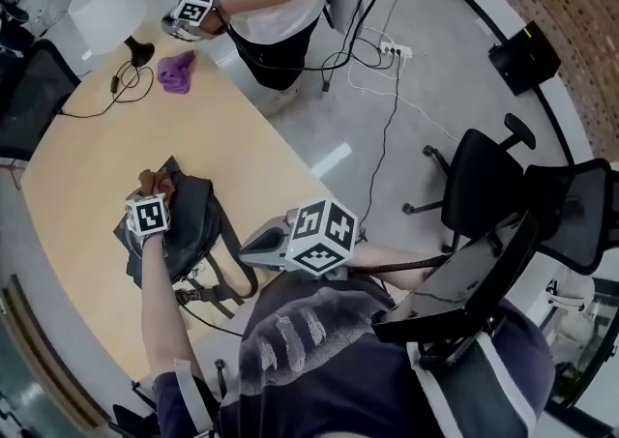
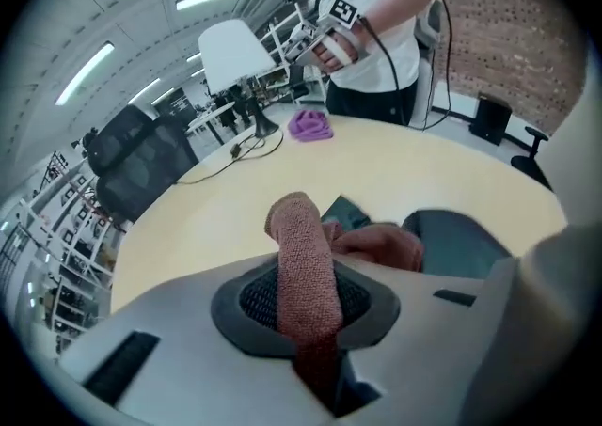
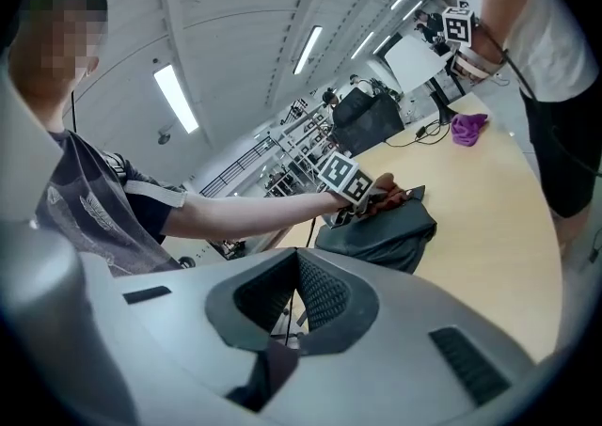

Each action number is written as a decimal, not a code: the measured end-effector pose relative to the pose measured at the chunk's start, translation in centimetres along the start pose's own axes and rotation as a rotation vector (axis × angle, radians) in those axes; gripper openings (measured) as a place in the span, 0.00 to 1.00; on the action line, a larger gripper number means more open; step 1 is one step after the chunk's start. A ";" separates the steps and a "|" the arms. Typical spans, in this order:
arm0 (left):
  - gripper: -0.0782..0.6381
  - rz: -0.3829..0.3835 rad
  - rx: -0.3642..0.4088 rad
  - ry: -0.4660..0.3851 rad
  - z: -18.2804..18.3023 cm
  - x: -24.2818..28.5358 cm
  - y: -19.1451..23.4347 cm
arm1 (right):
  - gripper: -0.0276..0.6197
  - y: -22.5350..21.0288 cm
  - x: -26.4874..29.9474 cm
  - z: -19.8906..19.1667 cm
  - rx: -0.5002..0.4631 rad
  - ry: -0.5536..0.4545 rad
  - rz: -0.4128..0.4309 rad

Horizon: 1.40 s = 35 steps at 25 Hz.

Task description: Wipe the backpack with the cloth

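A dark grey backpack [image 1: 193, 223] lies flat on the beige table [image 1: 87, 165], straps trailing toward me. My left gripper [image 1: 151, 192] rests at the backpack's far end, shut on a reddish-brown cloth [image 1: 150, 178]. In the left gripper view the cloth [image 2: 303, 264] stands up between the pads and folds over onto the backpack [image 2: 461, 241]. My right gripper [image 1: 244, 254] hovers off the table's near edge, beside the straps, shut and empty [image 3: 296, 297]. The right gripper view shows the backpack [image 3: 381, 231] with my left hand on it.
Another person stands at the table's far side holding a gripper with a marker cube [image 1: 196, 1]. A purple cloth [image 1: 177, 71], a white lamp [image 1: 106, 9] and a black cable [image 1: 121, 88] are on the far end. Black office chairs [image 1: 484, 185] stand to the right.
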State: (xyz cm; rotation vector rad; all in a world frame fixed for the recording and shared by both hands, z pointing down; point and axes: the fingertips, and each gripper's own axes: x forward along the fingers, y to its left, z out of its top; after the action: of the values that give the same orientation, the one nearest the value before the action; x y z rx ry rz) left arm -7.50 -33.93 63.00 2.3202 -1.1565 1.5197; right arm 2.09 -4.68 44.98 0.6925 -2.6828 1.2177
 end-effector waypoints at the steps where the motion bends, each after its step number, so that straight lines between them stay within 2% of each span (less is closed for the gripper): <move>1: 0.19 0.020 -0.011 0.034 -2.0 0.1 1.2 | 0.05 0.0 0.1 0.1 -0.002 0.003 0.000; 4: 0.19 0.159 -0.047 0.109 -7.4 -2.1 6.3 | 0.05 -0.2 0.5 0.3 -0.015 0.012 0.011; 7: 0.19 0.287 -0.111 0.144 -12.2 -6.1 10.3 | 0.05 0.1 0.6 0.3 -0.034 0.026 0.043; 12: 0.19 0.336 -0.320 0.154 -20.0 -12.7 11.5 | 0.05 1.7 0.5 0.5 -0.100 0.058 0.127; 14: 0.19 0.369 -0.369 0.153 -21.8 -15.1 11.4 | 0.05 2.3 0.3 0.7 -0.122 0.068 0.154; 16: 0.19 0.395 -0.389 0.121 -22.0 -17.4 10.5 | 0.05 2.7 0.2 0.8 -0.133 0.078 0.189; 18: 0.19 0.395 -0.375 0.054 -20.3 -19.3 8.0 | 0.05 2.8 -0.3 0.1 -0.134 0.082 0.224; 20: 0.19 0.374 -0.339 -0.054 -17.1 -21.8 3.5 | 0.05 3.1 -1.5 -1.3 -0.146 0.092 0.255; 23: 0.19 0.300 -0.258 -0.228 -12.1 -26.6 -4.2 | 0.05 4.6 -2.8 -2.7 -0.183 0.099 0.276; 25: 0.19 0.241 -0.223 -0.322 -10.5 -28.9 -7.8 | 0.05 6.0 -2.7 -2.9 -0.193 0.076 0.276; 31: 0.19 0.167 -0.294 -0.575 -9.7 -35.0 -12.3 | 0.05 10.2 -2.0 -3.1 -0.254 0.054 0.286; 35: 0.19 0.061 -0.268 -0.762 -10.4 -41.2 -15.2 | 0.05 14.6 -1.1 -5.4 -0.310 0.039 0.240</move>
State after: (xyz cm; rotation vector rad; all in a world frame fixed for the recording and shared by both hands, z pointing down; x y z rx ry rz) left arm -13.10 3.31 38.13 2.7370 -1.4618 0.4077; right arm -3.91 8.04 38.26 0.3085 -2.8920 0.8138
